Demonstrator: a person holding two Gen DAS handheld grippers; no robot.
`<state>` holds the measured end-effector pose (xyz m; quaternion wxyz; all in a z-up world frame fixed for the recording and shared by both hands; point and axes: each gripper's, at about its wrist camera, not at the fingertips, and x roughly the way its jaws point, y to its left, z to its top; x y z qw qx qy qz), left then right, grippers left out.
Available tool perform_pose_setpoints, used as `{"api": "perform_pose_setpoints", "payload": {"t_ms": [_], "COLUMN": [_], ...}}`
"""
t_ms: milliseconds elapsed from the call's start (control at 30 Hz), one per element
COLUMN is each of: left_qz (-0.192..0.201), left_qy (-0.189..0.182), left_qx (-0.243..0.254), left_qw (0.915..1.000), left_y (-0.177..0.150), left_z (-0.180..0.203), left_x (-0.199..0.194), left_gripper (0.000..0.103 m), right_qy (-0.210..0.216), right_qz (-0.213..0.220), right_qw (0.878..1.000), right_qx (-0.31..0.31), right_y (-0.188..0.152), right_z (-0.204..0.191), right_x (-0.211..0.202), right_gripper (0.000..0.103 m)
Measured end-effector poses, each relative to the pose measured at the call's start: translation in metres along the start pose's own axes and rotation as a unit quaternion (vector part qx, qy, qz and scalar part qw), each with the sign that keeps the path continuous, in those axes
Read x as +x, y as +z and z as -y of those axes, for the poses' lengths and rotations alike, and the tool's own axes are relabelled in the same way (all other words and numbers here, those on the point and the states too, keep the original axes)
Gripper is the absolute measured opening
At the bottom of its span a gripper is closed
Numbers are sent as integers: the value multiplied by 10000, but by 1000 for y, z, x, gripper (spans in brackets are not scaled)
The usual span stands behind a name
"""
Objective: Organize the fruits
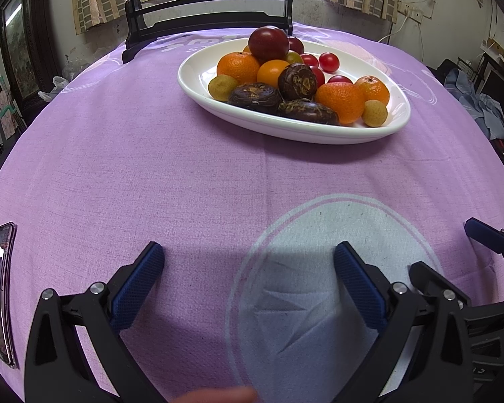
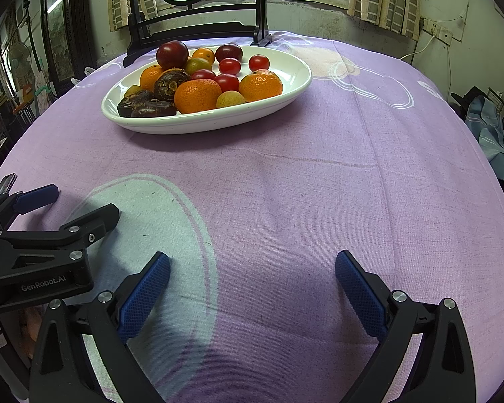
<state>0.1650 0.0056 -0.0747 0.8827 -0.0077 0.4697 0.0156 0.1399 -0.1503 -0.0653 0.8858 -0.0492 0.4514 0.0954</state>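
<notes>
Left gripper (image 1: 248, 278): fingers spread wide, empty, low over the purple-clothed counter (image 1: 151, 168) above a pale printed circle (image 1: 319, 268). Phone (image 1: 0, 295) at far left edge of counter. White oval dish (image 1: 198, 77) well ahead of the fingers, slightly right of centre, loaded with oranges (image 1: 237, 67), dark water chestnuts (image 1: 254, 97), cherry tomatoes (image 1: 329, 61), small yellow-green fruits (image 1: 222, 87) and a dark red plum (image 1: 268, 43) on top. Right gripper (image 2: 252, 285): fingers likewise spread wide, empty, just beside the left gripper. Same dish (image 2: 299, 77) well ahead, left of centre.
</notes>
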Motion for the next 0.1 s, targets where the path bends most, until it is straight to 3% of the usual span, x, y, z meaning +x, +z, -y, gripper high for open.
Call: {"api": "perform_pose_setpoints", "payload": {"t_ms": [100], "left_qz": [1], "left_qy": [0], "left_qx": [0], "left_qw": [10000], "left_y": [0], "left_z": [0], "left_x": [0], "left_gripper": [99], "right_qy": [0], "right_qz": [0], "right_qw": [10000], "right_qx": [0], "right_y": [1], "right_z": [0], "right_x": [0], "right_gripper": [100]}}
